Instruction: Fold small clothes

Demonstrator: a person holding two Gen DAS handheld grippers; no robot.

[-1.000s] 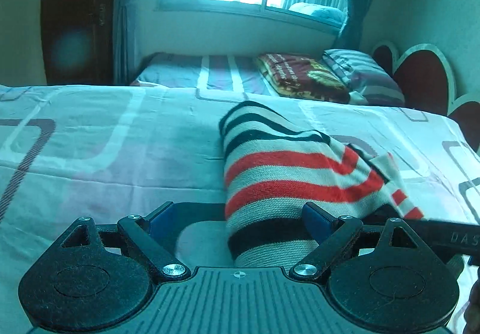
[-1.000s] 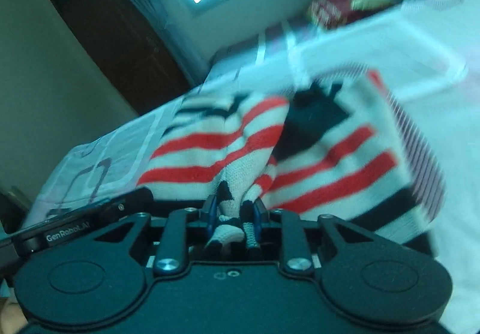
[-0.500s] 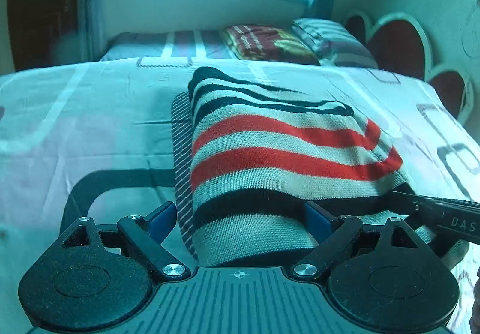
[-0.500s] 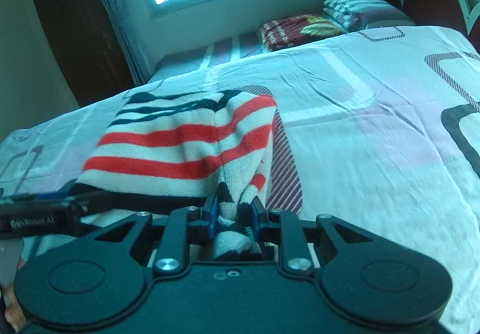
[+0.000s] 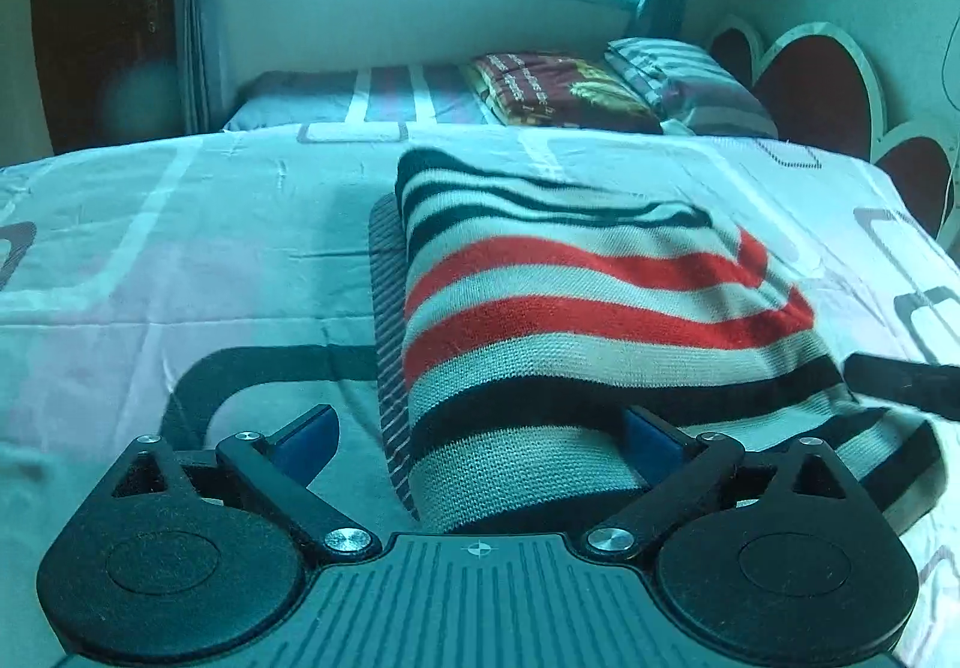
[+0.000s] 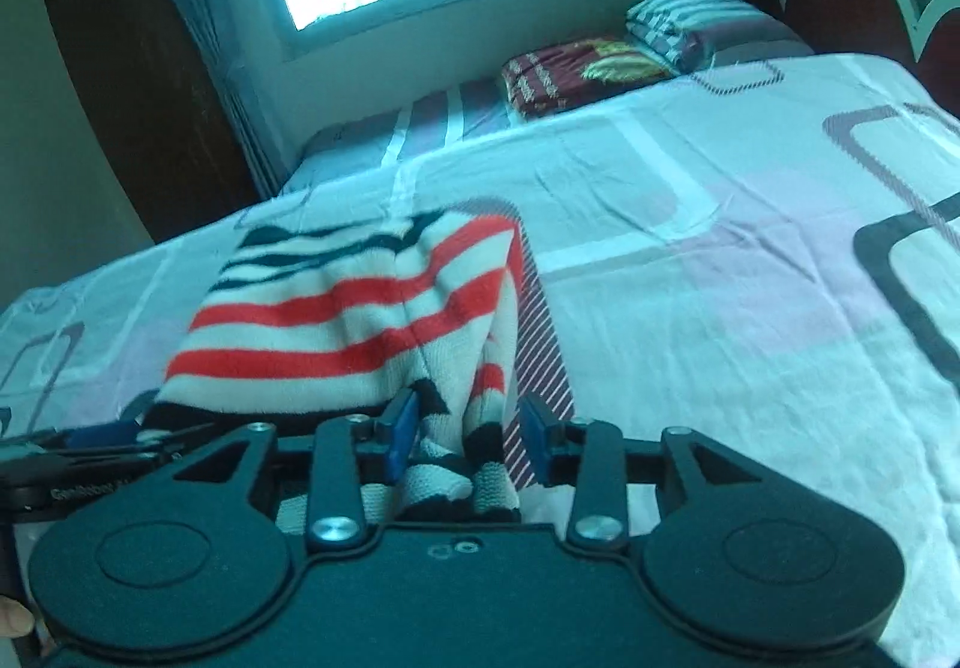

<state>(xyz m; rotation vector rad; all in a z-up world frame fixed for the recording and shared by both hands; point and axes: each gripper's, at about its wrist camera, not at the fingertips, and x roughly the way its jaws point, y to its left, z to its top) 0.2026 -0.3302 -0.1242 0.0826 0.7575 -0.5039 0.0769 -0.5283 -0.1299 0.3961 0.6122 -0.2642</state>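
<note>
The left claw point(image 5: 480, 443) is spread wide, the folded striped sweater point(image 5: 576, 320) lying on the bed point(image 5: 180, 260) between its fingers and running ahead. The right claw point(image 6: 468, 437) is partly open; the sweater's edge sits loosely between its fingers, most of the sweater ahead and left.

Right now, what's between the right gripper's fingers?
In the right wrist view, a bunched edge of the striped sweater sits between the open right gripper fingers; neither pad visibly presses it.
</note>
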